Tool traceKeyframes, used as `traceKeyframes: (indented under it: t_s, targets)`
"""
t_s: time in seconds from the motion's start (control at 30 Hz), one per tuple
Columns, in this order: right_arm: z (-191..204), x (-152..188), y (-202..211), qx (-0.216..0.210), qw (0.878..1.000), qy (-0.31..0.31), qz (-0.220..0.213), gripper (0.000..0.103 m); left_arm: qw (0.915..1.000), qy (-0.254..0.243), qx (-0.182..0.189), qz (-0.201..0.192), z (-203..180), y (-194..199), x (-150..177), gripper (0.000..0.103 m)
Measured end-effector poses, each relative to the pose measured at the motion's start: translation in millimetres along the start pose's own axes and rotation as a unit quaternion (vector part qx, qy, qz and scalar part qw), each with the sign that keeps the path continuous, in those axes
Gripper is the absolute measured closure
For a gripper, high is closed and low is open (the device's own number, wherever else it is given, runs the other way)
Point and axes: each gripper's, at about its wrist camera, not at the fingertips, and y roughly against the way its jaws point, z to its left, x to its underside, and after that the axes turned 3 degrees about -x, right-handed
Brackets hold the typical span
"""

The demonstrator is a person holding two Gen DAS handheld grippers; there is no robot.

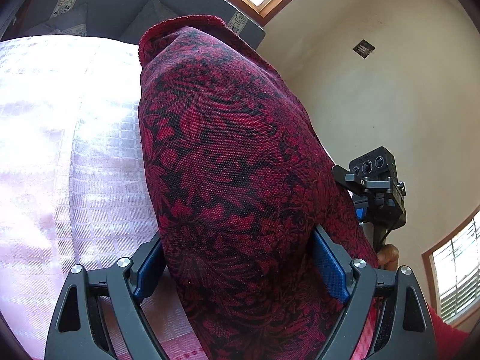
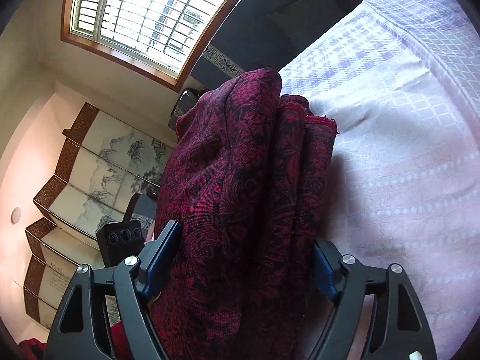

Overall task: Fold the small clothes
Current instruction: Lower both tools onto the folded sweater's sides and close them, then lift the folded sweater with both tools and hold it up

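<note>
A dark red garment with a black floral pattern (image 1: pixel 228 156) fills the middle of the left wrist view and runs between the blue pads of my left gripper (image 1: pixel 238 267), which is shut on it. In the right wrist view the same garment (image 2: pixel 240 186) hangs in several folded layers between the pads of my right gripper (image 2: pixel 246 267), also shut on it. Both grippers hold it lifted above a pale checked cloth surface (image 1: pixel 69 156). The other gripper's camera unit (image 1: pixel 375 186) shows just right of the garment.
The checked pink-white cloth (image 2: pixel 405 138) covers the work surface. A dark sofa with cushions (image 1: pixel 126 6) stands behind it. A folding painted screen (image 2: pixel 90 174) and a window (image 2: pixel 144 15) are on the left in the right wrist view. A cream wall (image 1: pixel 375 96) is to the right.
</note>
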Motion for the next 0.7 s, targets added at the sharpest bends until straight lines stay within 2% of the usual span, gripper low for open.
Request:
traceKeyframes:
  t_s: [0.3, 0.53, 0.7]
  targets:
    - [10.9, 5.2, -12.1, 0.012, 0.999, 0.036, 0.029, 0.029, 0.9999, -0.008, -0.01, -0.002, -4.7, -0.7, -0.4, 0.012]
    - [21.3, 8.5, -20.8, 0.031, 0.997, 0.057, 0.034, 0.03, 0.9984, -0.023, -0.051, -0.008, -16.7, -2.6, 1.6, 0.014]
    - [31.1, 12.7, -25.6, 0.067, 0.994, 0.084, 0.03, 0.034, 0.9949, -0.043, -0.09, -0.014, -26.0, -4.4, 6.3, 0.017]
